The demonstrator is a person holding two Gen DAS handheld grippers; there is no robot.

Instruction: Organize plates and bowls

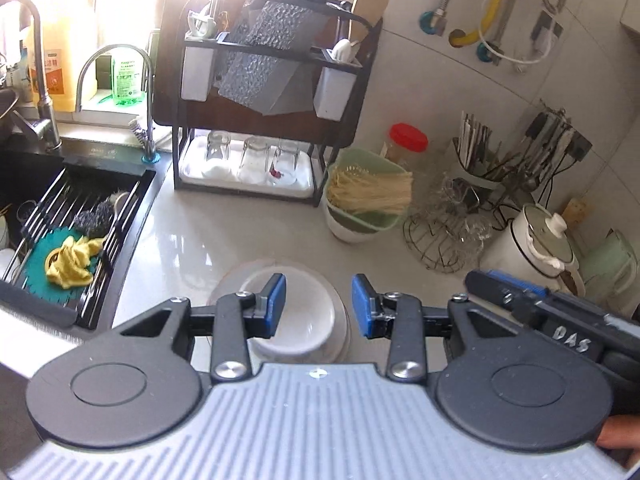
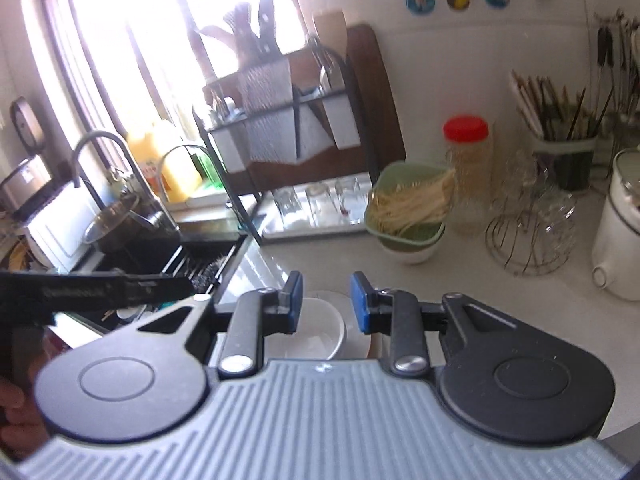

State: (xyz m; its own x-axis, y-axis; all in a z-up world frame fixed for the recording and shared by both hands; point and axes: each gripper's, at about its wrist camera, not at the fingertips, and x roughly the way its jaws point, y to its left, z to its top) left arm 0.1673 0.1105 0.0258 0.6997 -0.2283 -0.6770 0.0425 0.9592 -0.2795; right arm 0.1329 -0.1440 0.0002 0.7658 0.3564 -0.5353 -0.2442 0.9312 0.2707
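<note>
White bowl (image 1: pixel 296 316) on plate (image 1: pixel 342 320), under & btwn parted left gripper (image 1: pixel 319 305) fingers.

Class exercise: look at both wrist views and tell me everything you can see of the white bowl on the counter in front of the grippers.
The white bowl is round, glossy and smooth, apparently ceramic, and looks empty. It sits upright, nested on a wider pale plate whose rim shows around it, on the light counter just right of the sink. The left gripper and right gripper both hover above it with jaws open, not visibly touching it. Its near edge is hidden behind the gripper bodies.
</note>
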